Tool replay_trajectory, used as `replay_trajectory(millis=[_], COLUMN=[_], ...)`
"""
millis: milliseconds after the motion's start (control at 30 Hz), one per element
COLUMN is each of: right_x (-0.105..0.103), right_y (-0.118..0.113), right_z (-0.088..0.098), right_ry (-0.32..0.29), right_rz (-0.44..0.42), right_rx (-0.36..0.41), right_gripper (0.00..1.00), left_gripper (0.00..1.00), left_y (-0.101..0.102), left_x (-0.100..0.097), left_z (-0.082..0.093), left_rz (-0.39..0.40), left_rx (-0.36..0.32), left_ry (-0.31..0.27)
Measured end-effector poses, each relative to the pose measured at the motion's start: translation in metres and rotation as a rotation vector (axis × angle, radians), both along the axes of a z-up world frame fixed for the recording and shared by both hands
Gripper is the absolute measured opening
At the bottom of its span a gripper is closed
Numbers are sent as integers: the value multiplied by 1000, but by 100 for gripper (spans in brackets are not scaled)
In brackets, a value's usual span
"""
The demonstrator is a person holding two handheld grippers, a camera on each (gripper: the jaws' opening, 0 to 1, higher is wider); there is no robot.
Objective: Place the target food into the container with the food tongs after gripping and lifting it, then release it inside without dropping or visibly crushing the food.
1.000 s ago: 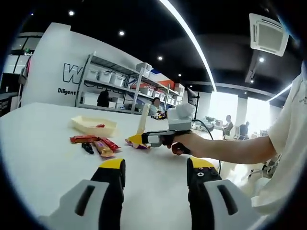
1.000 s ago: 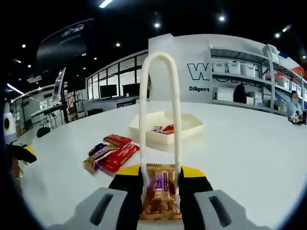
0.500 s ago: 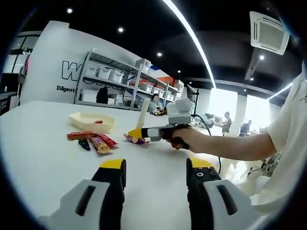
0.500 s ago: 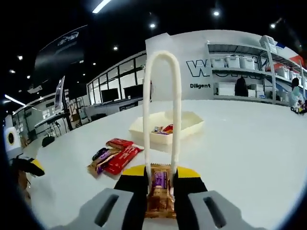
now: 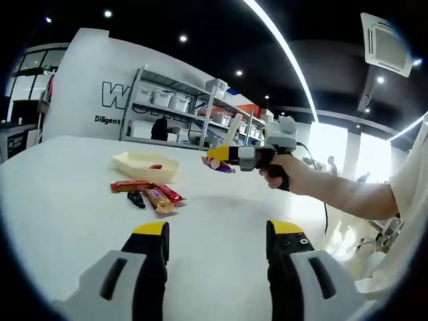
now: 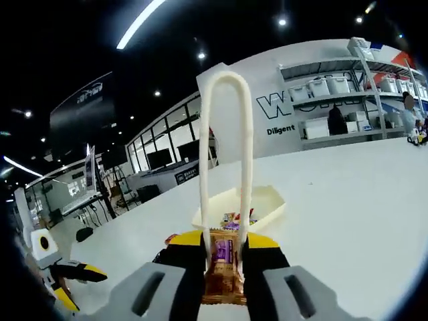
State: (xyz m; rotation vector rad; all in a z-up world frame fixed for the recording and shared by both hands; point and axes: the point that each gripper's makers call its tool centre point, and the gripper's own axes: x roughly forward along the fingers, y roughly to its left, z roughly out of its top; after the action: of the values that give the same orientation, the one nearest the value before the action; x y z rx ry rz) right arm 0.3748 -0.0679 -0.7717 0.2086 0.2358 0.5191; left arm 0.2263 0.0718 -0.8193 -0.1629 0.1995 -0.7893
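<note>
White table (image 5: 60, 200); right gripper (image 6: 224, 246) clamps tongs (image 6: 226, 154) on snack bar (image 6: 223, 273), now lifted toward tray (image 6: 267, 208). Left gripper (image 5: 217, 234) jaws apart, idle.

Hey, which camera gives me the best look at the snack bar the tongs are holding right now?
The right gripper view. The snack bar sits close and head-on there, its brown wrapper with a purple label pinched in the white tongs between the right gripper's jaws. In the left gripper view the bar is a small, distant patch under that gripper, raised off the white table.
</note>
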Motion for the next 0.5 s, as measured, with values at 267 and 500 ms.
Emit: replay_trajectory(millis=[267, 500], right_x=[24, 59], right_y=[26, 50], right_z=[16, 4], right_ry=[-9, 16], right_rz=[36, 56], right_rx=[-3, -36], right_gripper=[13, 14], left_gripper=[61, 60], left_y=[5, 10], left_x=[-1, -6], left_z=[2, 12], left_rz=[20, 33], left_rx=[-1, 11], left_ry=[14, -10])
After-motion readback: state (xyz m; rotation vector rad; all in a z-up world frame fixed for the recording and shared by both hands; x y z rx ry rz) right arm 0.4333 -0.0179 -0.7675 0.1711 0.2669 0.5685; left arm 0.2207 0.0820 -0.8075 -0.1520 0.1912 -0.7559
